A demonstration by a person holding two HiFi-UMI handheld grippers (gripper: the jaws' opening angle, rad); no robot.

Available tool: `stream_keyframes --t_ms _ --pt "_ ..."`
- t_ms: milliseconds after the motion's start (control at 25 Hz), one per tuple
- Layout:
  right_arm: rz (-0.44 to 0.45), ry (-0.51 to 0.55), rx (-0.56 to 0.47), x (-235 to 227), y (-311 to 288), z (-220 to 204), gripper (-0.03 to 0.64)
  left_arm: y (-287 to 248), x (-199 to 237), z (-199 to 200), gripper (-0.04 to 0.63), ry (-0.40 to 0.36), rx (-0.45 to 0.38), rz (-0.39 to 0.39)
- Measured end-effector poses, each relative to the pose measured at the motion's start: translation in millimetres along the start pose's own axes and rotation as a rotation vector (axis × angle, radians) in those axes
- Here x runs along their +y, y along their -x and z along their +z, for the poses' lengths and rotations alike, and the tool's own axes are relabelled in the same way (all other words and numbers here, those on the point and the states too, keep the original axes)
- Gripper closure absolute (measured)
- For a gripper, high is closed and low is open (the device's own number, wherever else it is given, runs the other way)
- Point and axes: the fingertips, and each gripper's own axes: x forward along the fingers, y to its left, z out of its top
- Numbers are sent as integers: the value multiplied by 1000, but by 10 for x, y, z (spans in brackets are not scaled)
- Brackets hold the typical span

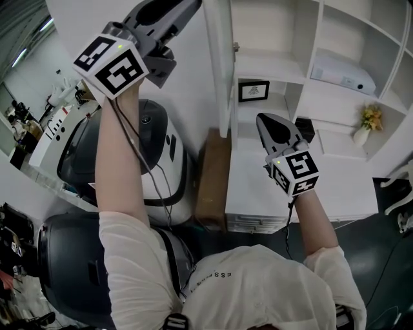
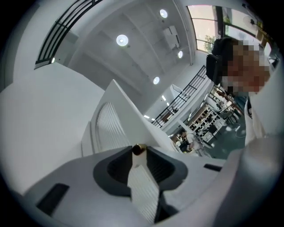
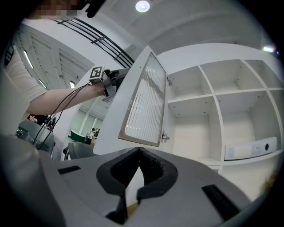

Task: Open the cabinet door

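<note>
The white cabinet door (image 1: 219,64) with a ribbed glass panel (image 3: 144,104) stands swung out from the open shelf unit, edge-on in the head view. My left gripper (image 1: 187,8) is raised at its outer edge. In the left gripper view the jaws are shut on the door's small brass knob (image 2: 139,149), with the ribbed panel (image 2: 111,128) stretching beyond. My right gripper (image 1: 268,119) hangs lower, in front of the shelves and apart from the door. Its jaws (image 3: 139,150) meet at the tips and hold nothing.
The shelves hold a framed picture (image 1: 253,90), a white box (image 1: 342,74) and a small vase of yellow flowers (image 1: 369,122). A brown carton (image 1: 213,174) leans by the low white cabinet (image 1: 258,193). A black and white machine (image 1: 155,148) stands below my left arm.
</note>
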Motion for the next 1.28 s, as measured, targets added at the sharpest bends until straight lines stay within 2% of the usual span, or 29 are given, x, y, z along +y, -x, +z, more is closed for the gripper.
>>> stream_keyframes --t_ms 120,320,400,480,800,920,1080,1280 --pt "11 -9 10 24 14 -61 603 73 -42 -135 511 -54 35 60" --pt "45 -15 9 95 101 -129 603 392 -219 -309 488 -123 35 219" --pt "53 -15 17 101 161 -172 603 538 -362 -437 488 -178 72 275" --pt "54 -18 25 74 231 -220 603 676 -544 -601 488 -190 109 307" --pt "13 -16 23 -170 566 -402 603 955 -1427 -1246 489 -114 234 273" --pt "-1 -22 9 -218 690 -464 603 1025 -1672 -1506 489 -70 272 285" --pt "11 -10 4 -189 816 -555 603 1040 -2069 -1948 489 24 331 284" --pt "16 -52 10 -171 947 -702 603 988 -2492 -2443 491 154 392 262"
